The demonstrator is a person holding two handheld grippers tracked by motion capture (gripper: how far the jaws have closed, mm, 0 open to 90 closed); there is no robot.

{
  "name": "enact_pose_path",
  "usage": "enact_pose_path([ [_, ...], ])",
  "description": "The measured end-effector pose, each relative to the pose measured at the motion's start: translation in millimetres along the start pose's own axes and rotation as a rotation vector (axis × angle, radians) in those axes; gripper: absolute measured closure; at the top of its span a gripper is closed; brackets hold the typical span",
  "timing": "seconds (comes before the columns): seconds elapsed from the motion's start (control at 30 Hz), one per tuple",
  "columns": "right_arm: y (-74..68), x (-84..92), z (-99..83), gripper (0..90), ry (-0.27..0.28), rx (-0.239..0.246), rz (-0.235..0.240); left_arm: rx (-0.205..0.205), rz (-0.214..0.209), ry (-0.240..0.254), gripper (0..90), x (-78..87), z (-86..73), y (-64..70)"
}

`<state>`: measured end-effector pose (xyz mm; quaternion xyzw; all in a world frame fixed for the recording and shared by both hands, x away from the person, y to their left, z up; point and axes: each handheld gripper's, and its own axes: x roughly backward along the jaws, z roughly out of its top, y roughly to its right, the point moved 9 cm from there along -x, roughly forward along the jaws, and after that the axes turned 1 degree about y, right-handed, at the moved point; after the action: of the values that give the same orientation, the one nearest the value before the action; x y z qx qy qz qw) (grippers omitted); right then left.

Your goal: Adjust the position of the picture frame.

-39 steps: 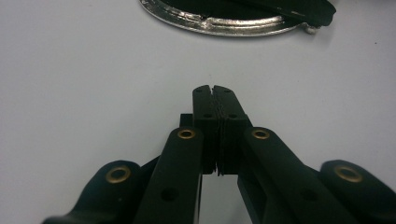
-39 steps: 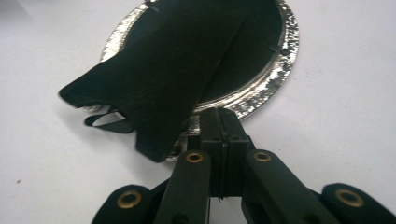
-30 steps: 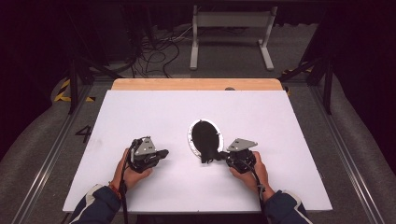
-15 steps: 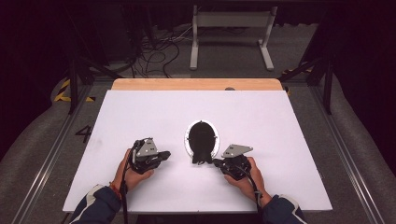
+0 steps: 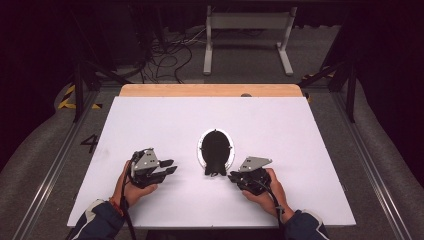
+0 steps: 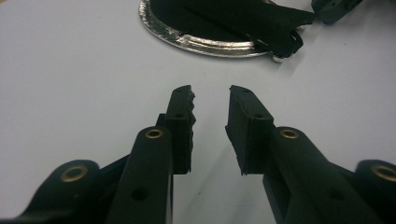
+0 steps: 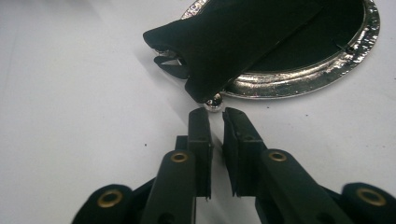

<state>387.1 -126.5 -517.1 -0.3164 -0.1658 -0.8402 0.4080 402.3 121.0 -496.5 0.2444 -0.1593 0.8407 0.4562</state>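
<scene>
A white table (image 5: 160, 125) carries a bare wooden strip (image 5: 210, 90) along its far edge. Beyond it, a grey metal stand (image 5: 247, 30) and tangled cables (image 5: 165, 55) sit on the floor.

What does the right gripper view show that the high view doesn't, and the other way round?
Right gripper view alone: a small silver bead at the black pouch's end, just ahead of the right hand-held gripper, whose jaws have just been opening a little, nothing between them.

High view alone: the left hand-held gripper, both hands on the white table, and a white stand on the floor behind.

Both: the black pouch lying across the silver oval dish.
</scene>
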Motion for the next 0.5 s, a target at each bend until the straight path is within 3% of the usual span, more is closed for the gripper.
enact_pose_path([
  [0.13,1.8,2.6,2.0,73.1,-0.003,0.012,0.001,0.003,0.010,-0.008,49.2,10.2,-10.0,1.0],
  [0.27,3.1,4.3,4.2,69.9,-0.001,0.011,0.014,0.017,0.063,-0.053,28.6,15.8,-26.6,-3.8],
  [0.43,5.6,6.3,3.9,65.7,-0.004,0.011,0.011,0.079,0.101,-0.044,15.8,27.1,-39.4,-12.3],
  [0.5,5.7,8.7,4.6,65.8,0.000,0.013,0.006,0.078,0.125,-0.039,13.2,33.0,-41.9,-13.8],
])
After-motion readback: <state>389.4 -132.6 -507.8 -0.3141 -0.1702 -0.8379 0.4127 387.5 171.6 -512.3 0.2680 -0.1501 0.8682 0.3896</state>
